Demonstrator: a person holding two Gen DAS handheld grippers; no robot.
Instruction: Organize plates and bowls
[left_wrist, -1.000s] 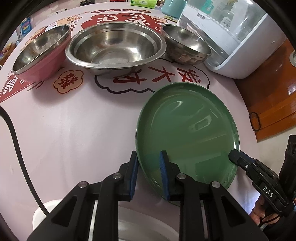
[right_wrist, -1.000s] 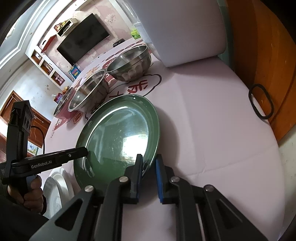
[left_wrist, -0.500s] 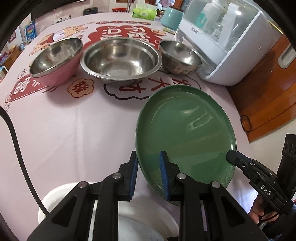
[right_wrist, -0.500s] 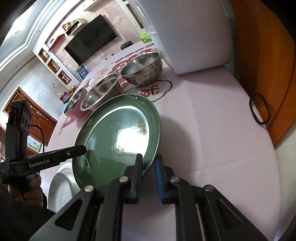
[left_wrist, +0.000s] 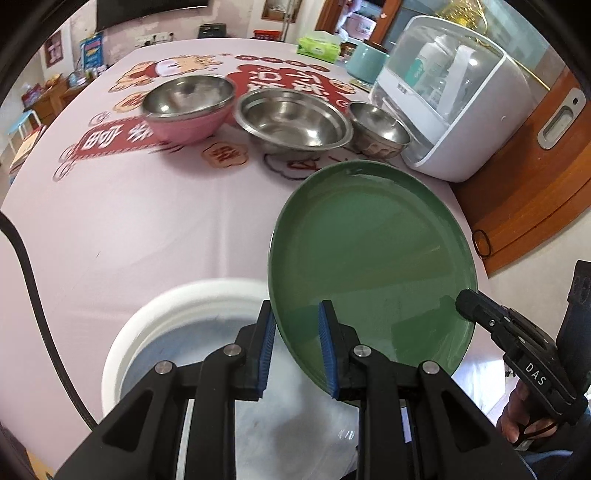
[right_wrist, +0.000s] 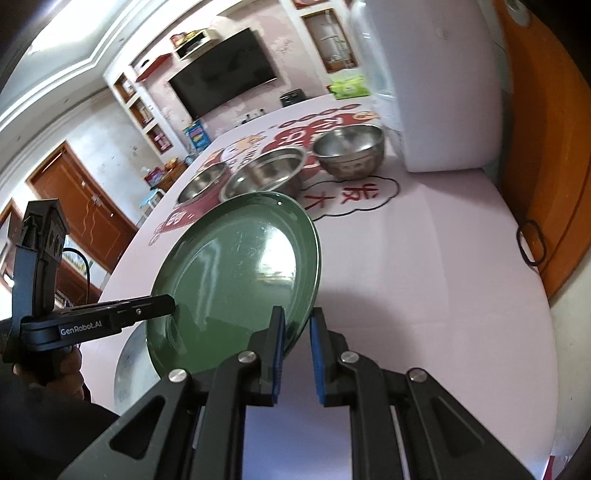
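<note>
Green plate (left_wrist: 373, 258) is off the desk (left_wrist: 147, 229), tilted, held on two sides. Left gripper (left_wrist: 297, 345) has its jaws clamped on the rim at the plate's 7 o'clock; right gripper (right_wrist: 297, 352) has its jaws closed on the rim at about 5 o'clock. Below the near edge, at 7 o'clock of the left view, sits a white plate (left_wrist: 192, 306).

Plate looks glazed, so probably ceramic: stiff, fairly heavy, slick, chips if knocked. Thin rim is the only hold, and the pads bite only a little of it, so slip is the risk; two opposite rim grips seem right.

Three bowls stand well apart at 12 o'clock: pink bowl (left_wrist: 188, 110), wide steel bowl (left_wrist: 293, 122), small steel bowl (left_wrist: 378, 129). They look light, rigid, likely to nest.
</note>
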